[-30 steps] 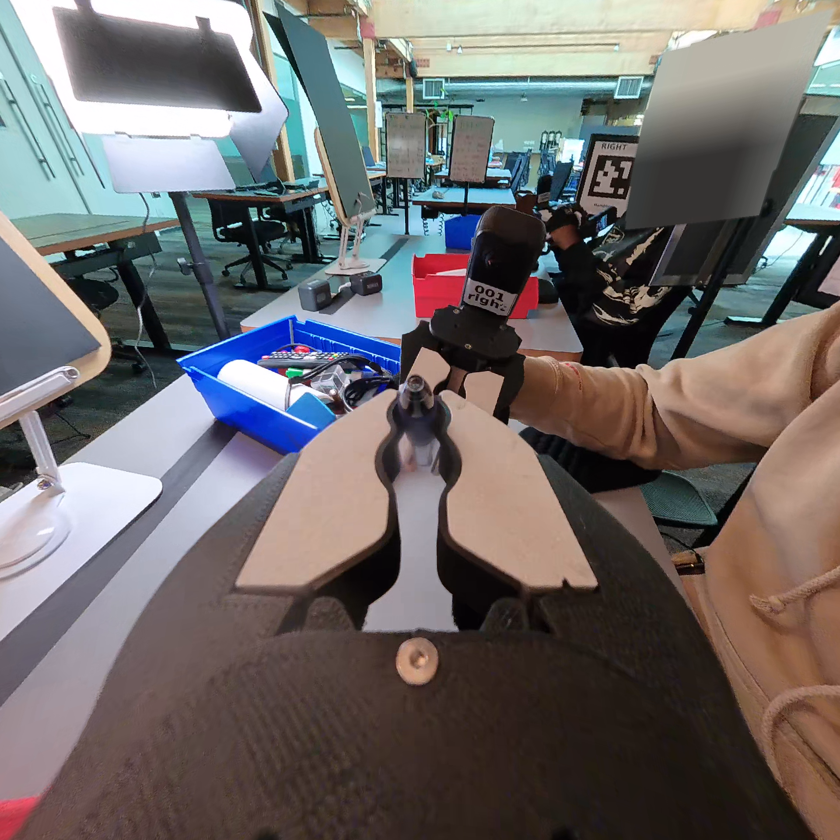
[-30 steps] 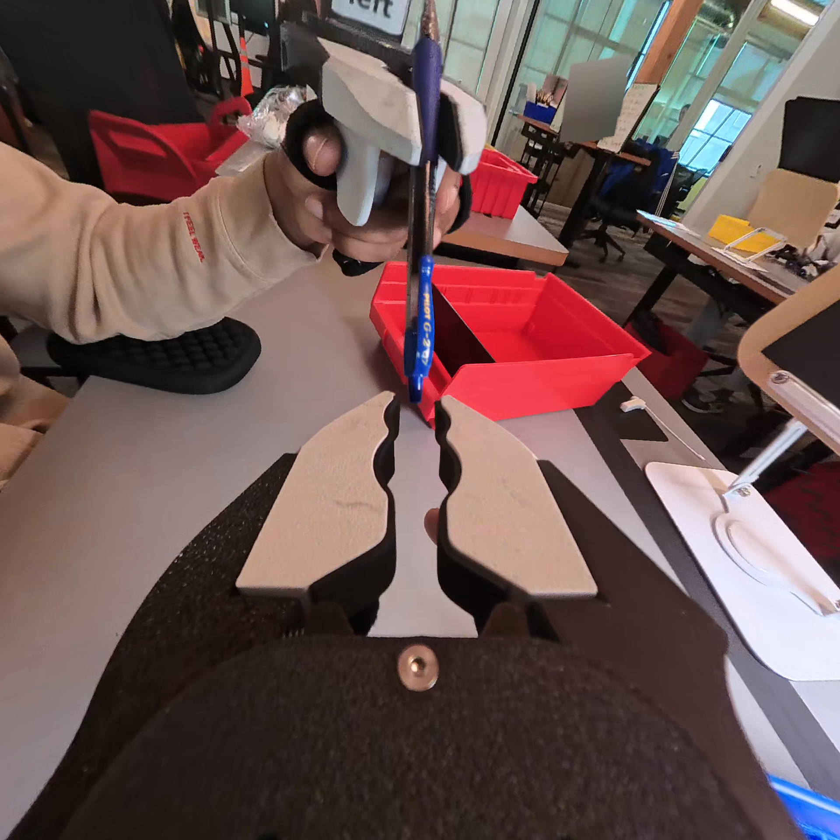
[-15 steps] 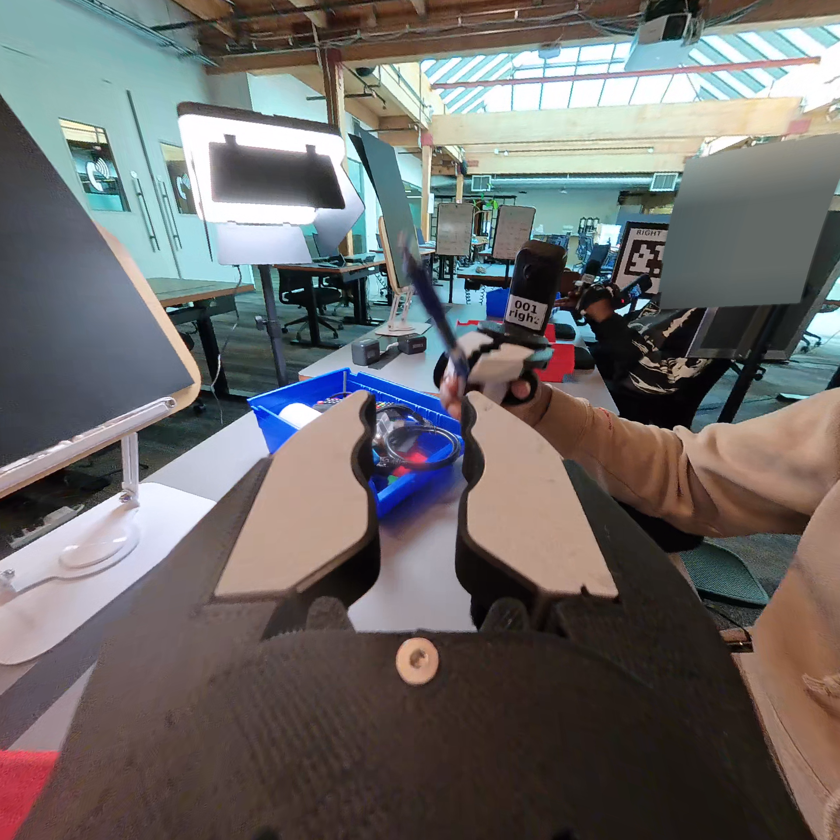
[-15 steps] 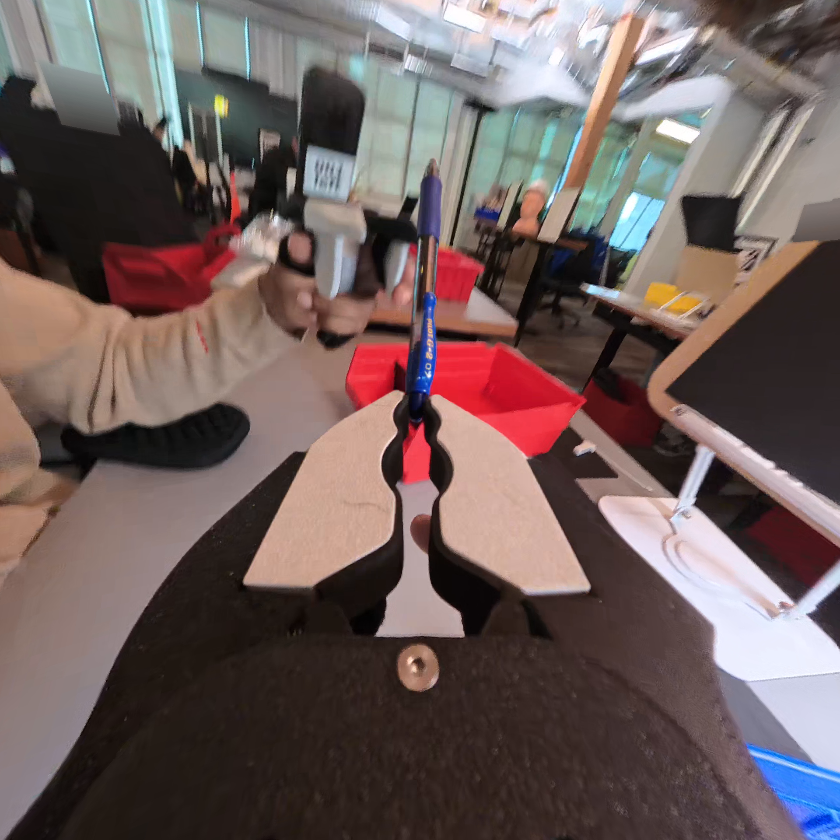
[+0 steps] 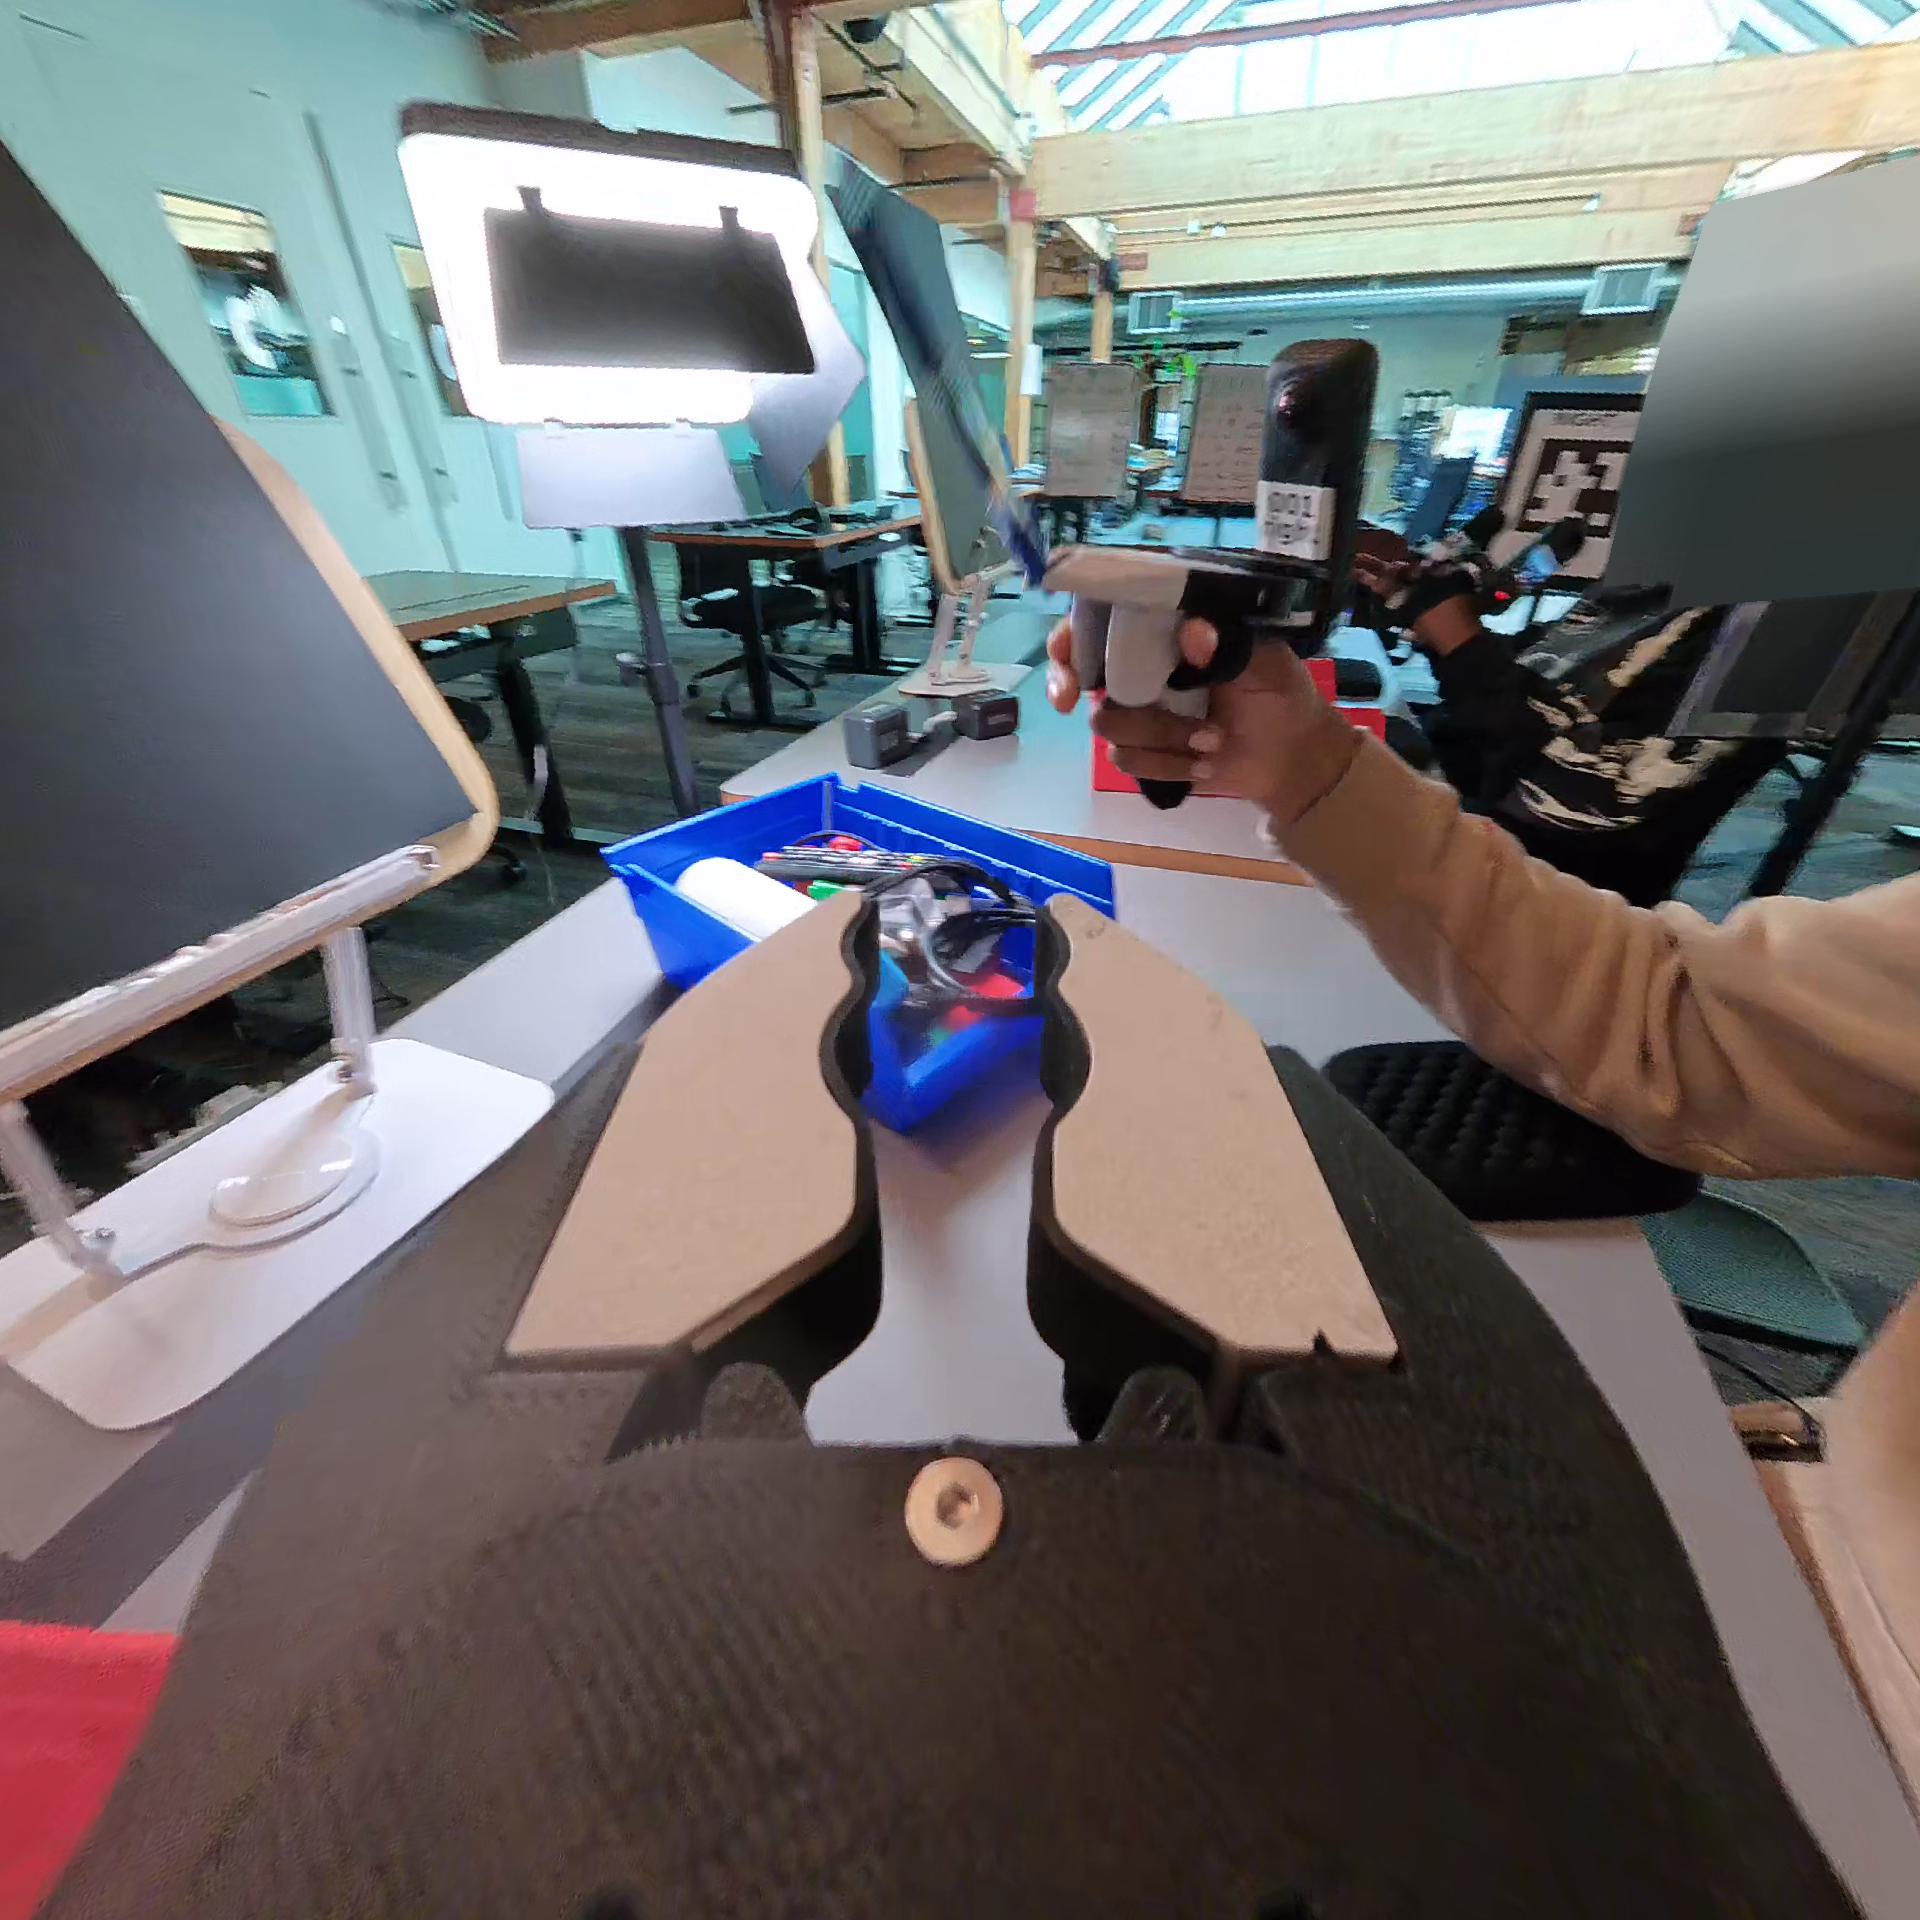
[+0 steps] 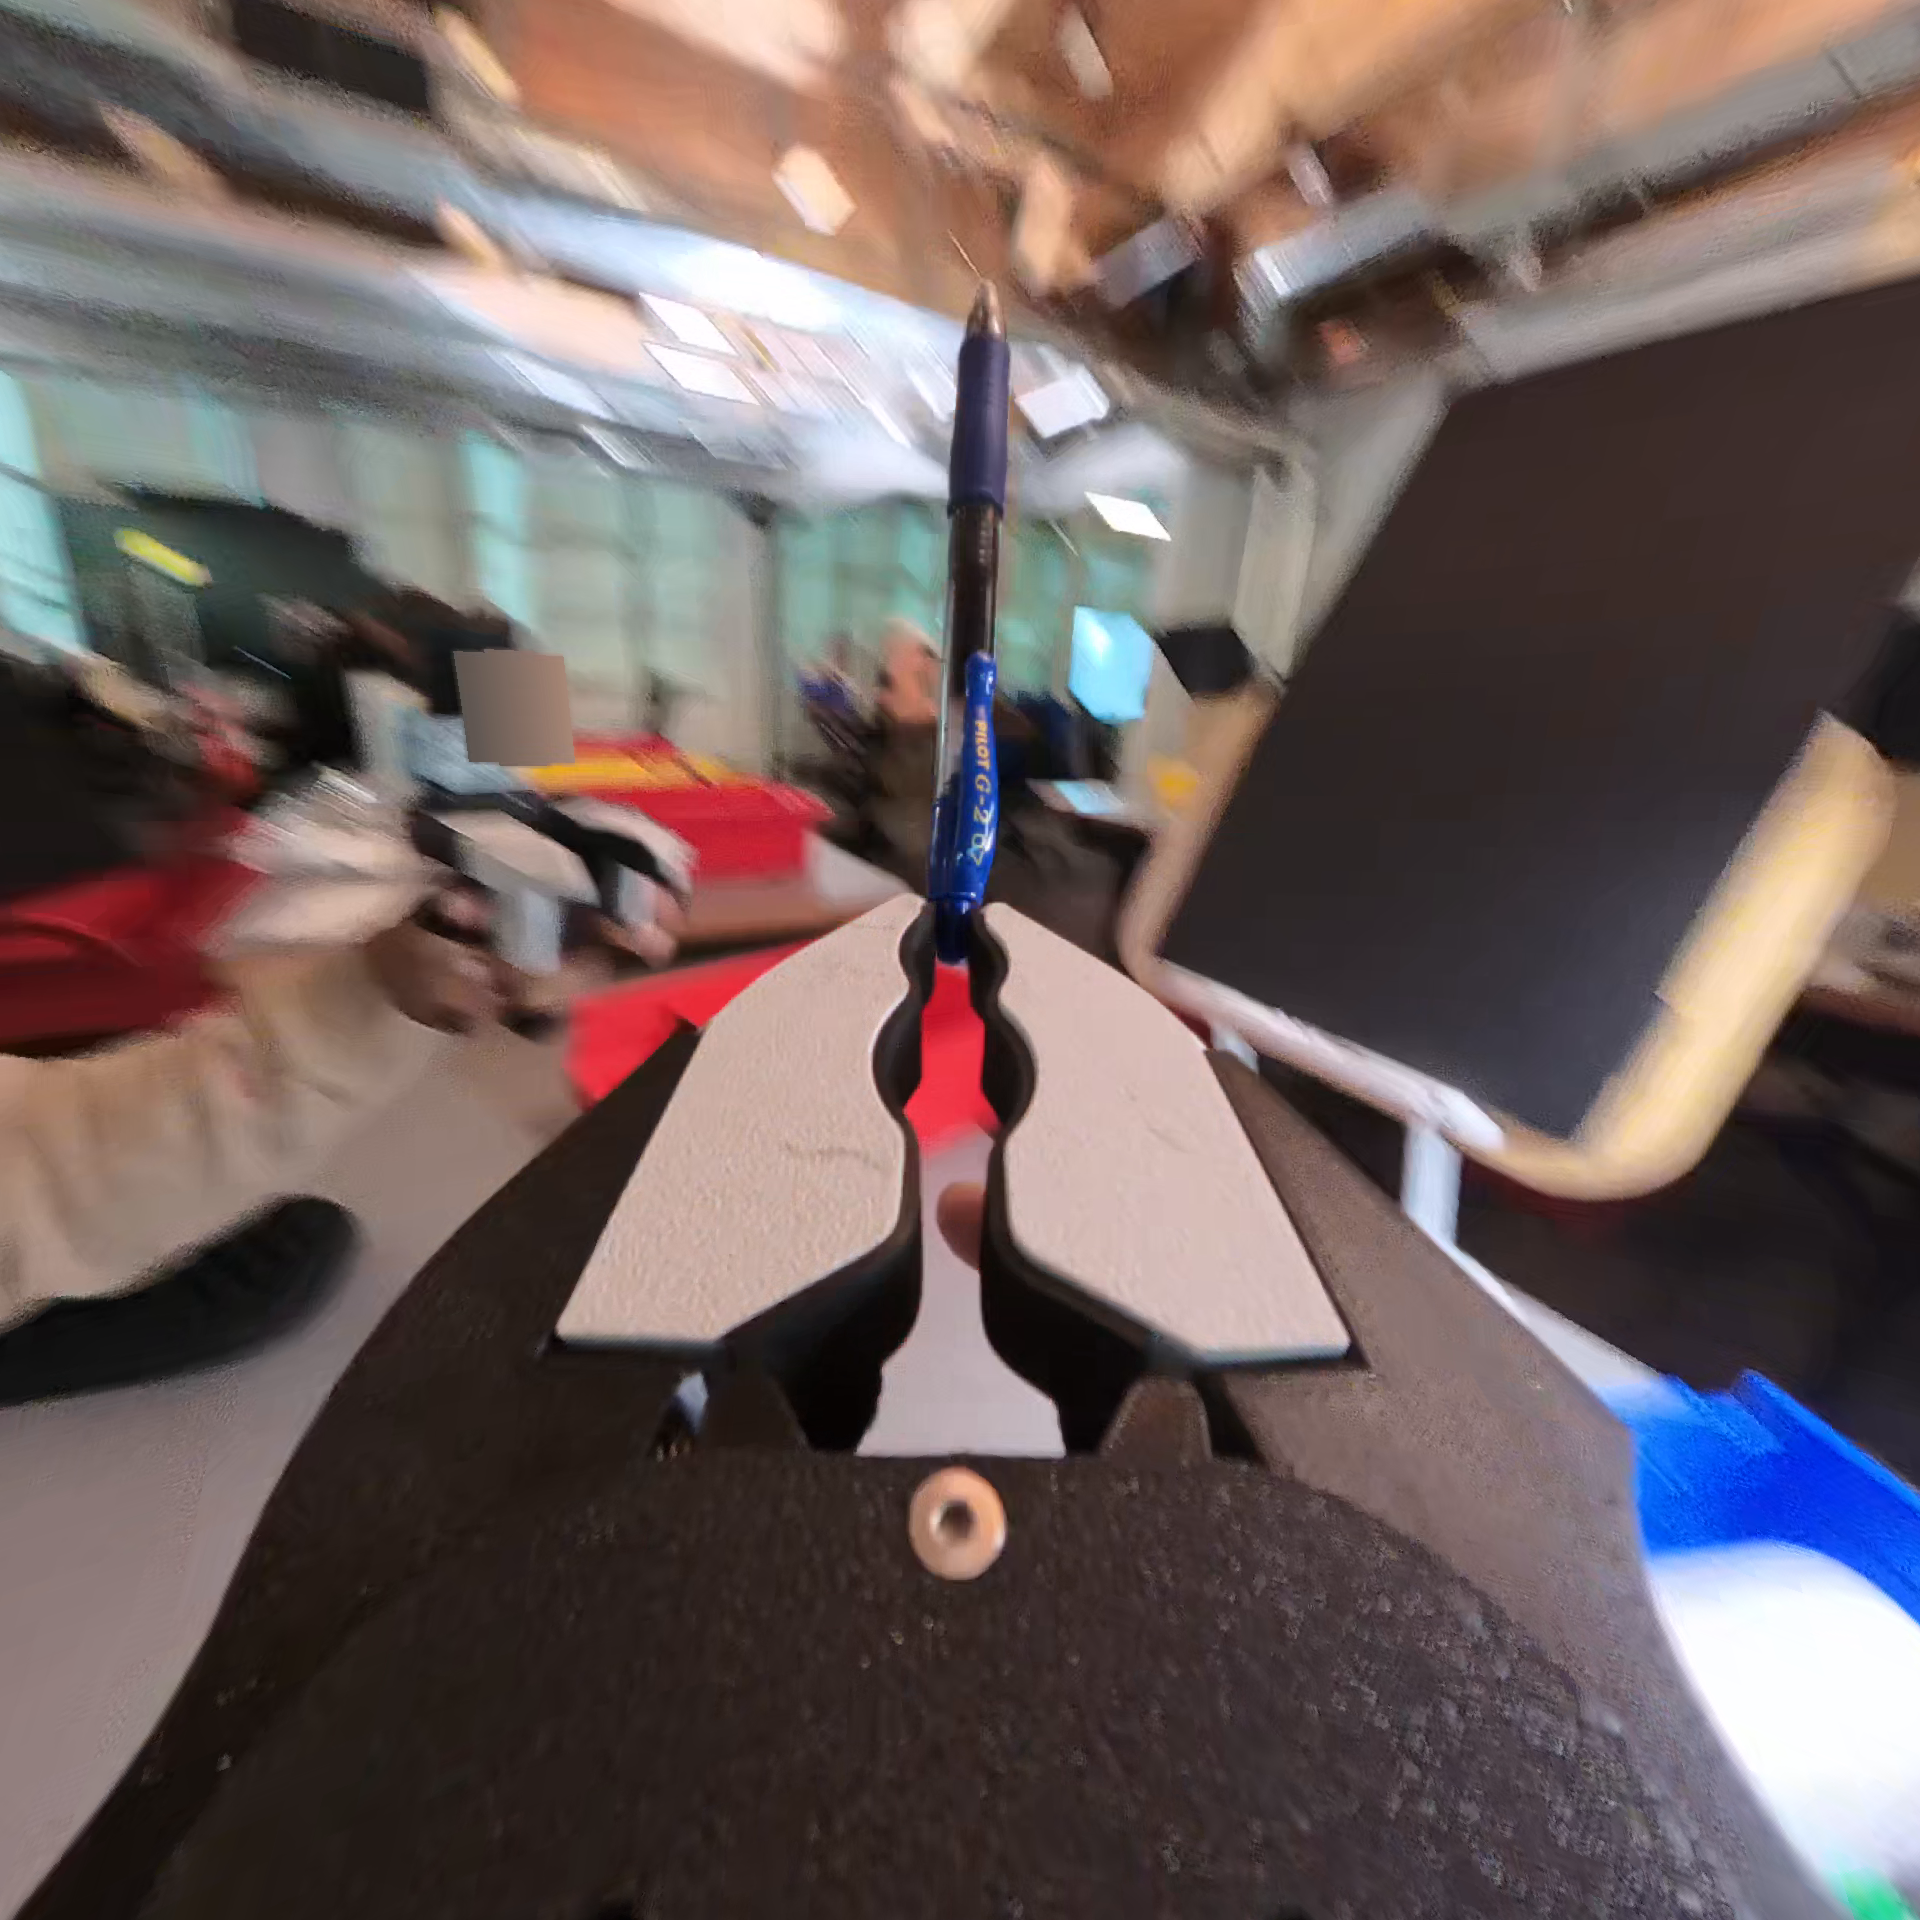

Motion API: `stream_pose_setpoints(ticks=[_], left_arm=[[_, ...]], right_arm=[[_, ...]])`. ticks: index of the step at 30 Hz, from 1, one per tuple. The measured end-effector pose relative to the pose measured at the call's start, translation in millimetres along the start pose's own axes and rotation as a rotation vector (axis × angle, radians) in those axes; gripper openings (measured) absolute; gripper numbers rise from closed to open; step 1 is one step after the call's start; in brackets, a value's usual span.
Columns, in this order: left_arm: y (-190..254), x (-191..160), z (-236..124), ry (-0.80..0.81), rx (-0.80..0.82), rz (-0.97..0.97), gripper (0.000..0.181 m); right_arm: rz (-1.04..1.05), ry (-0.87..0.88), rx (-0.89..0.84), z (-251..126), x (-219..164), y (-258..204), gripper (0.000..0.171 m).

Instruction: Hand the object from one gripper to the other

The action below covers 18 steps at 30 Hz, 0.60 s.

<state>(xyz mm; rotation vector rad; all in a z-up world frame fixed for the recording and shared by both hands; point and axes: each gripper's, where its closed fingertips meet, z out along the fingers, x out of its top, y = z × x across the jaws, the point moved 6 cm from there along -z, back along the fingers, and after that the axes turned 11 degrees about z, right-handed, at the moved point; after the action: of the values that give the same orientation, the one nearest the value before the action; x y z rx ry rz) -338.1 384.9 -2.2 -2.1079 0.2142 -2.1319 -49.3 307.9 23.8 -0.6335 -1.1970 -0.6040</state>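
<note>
Standing upright in right gripper (image 6: 953,914): blue pen (image 6: 971,665).

The left hand-held gripper (image 5: 951,977) hovers with jaws apart and empty above the grey counter (image 5: 1299,977). Past its fingertips sits a blue bin (image 5: 717,935) of clutter. Higher right, the right hand-held gripper (image 5: 1055,569) grips a blurred blue pen (image 5: 987,468).

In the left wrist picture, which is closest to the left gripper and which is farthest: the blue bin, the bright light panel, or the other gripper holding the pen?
1. Blue bin, just ahead of the left gripper.
2. Right gripper with the pen, up and right.
3. Light panel, far back, left.
</note>
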Motion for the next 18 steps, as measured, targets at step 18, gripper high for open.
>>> stream_pose_setpoints(ticks=[18], left_arm=[[-29.0, 2.9, -24.5, 0.032, 0.258, 0.139, 0.006]], right_arm=[[-0.022, -0.598, -0.617, 9.5, -128.2, 105.4, 0.031]])
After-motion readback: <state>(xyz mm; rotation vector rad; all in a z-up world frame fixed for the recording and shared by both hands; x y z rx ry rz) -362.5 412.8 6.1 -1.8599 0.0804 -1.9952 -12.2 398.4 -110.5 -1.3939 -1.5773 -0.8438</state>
